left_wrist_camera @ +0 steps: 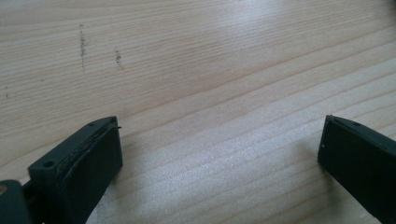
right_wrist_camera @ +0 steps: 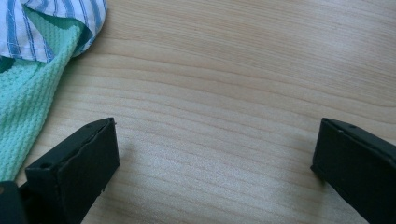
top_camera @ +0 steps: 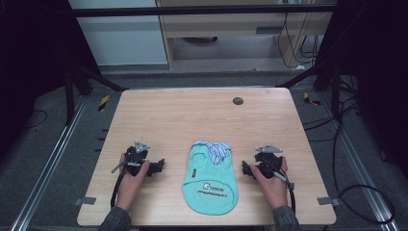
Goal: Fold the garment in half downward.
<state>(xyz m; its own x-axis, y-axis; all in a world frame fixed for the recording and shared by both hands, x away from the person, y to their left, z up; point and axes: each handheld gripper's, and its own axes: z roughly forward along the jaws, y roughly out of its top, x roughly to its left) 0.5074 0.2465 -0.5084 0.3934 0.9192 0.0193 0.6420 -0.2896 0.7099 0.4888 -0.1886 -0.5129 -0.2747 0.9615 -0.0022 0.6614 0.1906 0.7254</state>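
A small mint-green garment (top_camera: 210, 178) with a blue-and-white striped collar (top_camera: 215, 148) and a printed logo lies flat on the wooden table (top_camera: 192, 115), near its front edge. My left gripper (top_camera: 157, 166) rests on the table to the garment's left, jaws wide open over bare wood (left_wrist_camera: 219, 135). To the garment's right, my right gripper (top_camera: 246, 168) also rests on the table, open with nothing between its jaws (right_wrist_camera: 215, 149). In the right gripper view the garment's green knit (right_wrist_camera: 25, 102) and striped collar (right_wrist_camera: 56, 23) lie just beyond the left jaw.
A dark round cap (top_camera: 237, 101) sits in the table near its far edge. Black frame legs and cables (top_camera: 365, 192) stand on the grey floor around the table. A pale cabinet (top_camera: 120, 38) stands behind.
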